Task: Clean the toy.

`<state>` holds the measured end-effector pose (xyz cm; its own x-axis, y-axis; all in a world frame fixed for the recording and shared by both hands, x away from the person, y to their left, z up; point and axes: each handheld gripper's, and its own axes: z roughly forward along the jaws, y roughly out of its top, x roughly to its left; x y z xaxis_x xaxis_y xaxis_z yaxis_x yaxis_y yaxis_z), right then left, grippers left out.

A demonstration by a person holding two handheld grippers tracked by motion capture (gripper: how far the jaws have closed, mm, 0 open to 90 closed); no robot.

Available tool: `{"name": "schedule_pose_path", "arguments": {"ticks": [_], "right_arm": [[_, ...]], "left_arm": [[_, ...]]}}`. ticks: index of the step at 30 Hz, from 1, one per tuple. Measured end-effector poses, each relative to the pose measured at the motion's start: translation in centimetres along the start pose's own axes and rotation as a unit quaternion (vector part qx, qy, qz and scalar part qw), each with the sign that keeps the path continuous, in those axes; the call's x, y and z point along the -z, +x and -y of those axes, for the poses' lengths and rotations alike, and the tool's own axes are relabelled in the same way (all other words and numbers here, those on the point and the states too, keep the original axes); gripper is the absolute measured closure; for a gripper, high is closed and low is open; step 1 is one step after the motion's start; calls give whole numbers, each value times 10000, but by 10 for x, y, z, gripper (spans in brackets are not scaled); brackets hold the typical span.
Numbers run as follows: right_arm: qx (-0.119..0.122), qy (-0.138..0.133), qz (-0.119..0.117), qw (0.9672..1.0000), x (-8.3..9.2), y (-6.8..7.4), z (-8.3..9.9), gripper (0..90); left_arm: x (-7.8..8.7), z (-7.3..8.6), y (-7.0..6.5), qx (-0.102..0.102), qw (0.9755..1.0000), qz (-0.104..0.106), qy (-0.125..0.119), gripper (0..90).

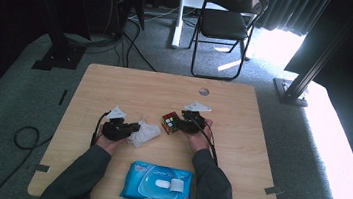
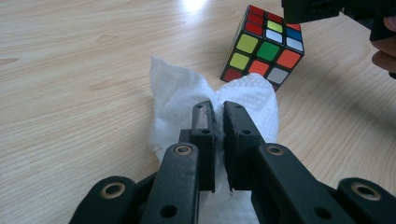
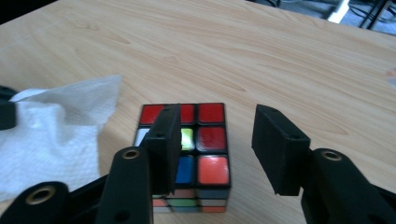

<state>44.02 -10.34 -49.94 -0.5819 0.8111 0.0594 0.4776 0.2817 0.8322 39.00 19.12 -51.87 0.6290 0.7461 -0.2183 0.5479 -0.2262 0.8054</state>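
A scrambled Rubik's cube (image 1: 170,122) sits mid-table. In the right gripper view the cube (image 3: 205,140) lies just below my right gripper (image 3: 217,116), whose jaws stand open; the left jaw hangs over the cube's top and the right jaw is off its right side, touching nothing. My left gripper (image 2: 218,106) is shut on a crumpled white wipe (image 2: 177,93) that rests on the table just left of the cube (image 2: 266,46). From above, the left gripper (image 1: 136,127) holds the wipe (image 1: 146,132) and the right gripper (image 1: 180,125) is beside the cube.
A blue pack of wet wipes (image 1: 157,184) lies at the table's near edge between the forearms. The wooden table (image 1: 116,82) has a small round hole (image 1: 204,91) at the back. A black folding chair (image 1: 226,24) stands beyond the table.
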Motion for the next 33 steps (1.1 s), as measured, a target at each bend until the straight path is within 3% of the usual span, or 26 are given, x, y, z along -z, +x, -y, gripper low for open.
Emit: {"name": "schedule_pose_path", "arguments": {"ticks": [18,25,28,33], "right_arm": [[-239,145,35,9996,-2,-5,2,573],[-388,130,-112,9991,-1,-3,6,562],[-623,137,-190,9978,-1,-5,7,573],[-1163,175,-505,9918,-2,-12,9,632]], "left_arm": [[-1,0,-1,-3,10000,10,1,834],[-2,1,-1,-3,10000,22,11,832],[-3,1,-2,-1,10000,23,-4,832],[-2,0,-2,0,10000,25,-6,832]]}}
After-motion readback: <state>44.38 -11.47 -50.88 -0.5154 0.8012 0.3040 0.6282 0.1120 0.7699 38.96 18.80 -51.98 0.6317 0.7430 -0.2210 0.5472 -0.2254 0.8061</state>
